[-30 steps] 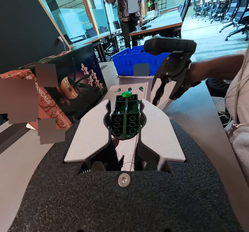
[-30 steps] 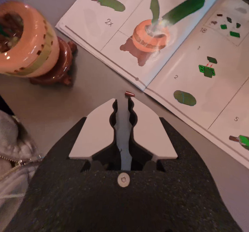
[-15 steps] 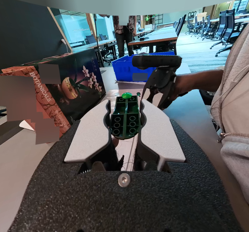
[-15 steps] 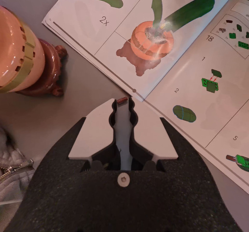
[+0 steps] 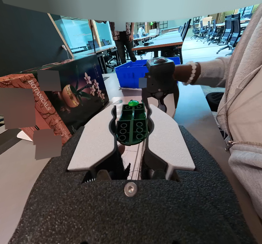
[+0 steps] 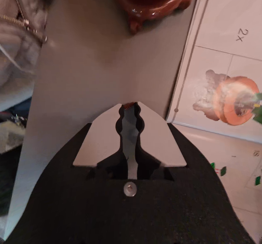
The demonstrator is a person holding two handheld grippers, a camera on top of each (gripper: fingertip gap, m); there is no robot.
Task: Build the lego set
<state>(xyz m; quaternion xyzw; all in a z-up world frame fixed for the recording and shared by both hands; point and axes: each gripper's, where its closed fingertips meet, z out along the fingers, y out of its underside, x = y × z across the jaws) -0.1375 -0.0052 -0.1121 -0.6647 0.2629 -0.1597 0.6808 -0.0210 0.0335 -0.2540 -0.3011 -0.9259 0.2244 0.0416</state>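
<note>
My left gripper (image 5: 132, 107) is shut on a dark green leaf-shaped piece (image 5: 131, 125), hollow underside up, with a bright green round piece (image 5: 133, 103) at its far end. My right gripper (image 6: 129, 104) is shut on a small reddish-brown piece (image 6: 128, 105) at its fingertips, above the grey table (image 6: 92, 67). In the left wrist view the right gripper (image 5: 161, 107) points down just right of the leaf's far end. The brown base of the built pot (image 6: 153, 6) is at the top of the right wrist view. The open instruction booklet (image 6: 226, 53) lies to the right.
The set's box (image 5: 70, 95) stands to the left, a blue bin (image 5: 130, 74) behind it. The holder's grey jacket (image 5: 241, 109) fills the right side. A person stands at desks in the background. There is about 20 centimeters between the tips of the two grippers. Between my right fingertips and the built pot (image 6: 153, 6) there is roughly 10 centimeters.
The right gripper closed on the small brown piece, lifted it and turned, moving close to the leaf's far end. The left gripper still holds the leaf.
</note>
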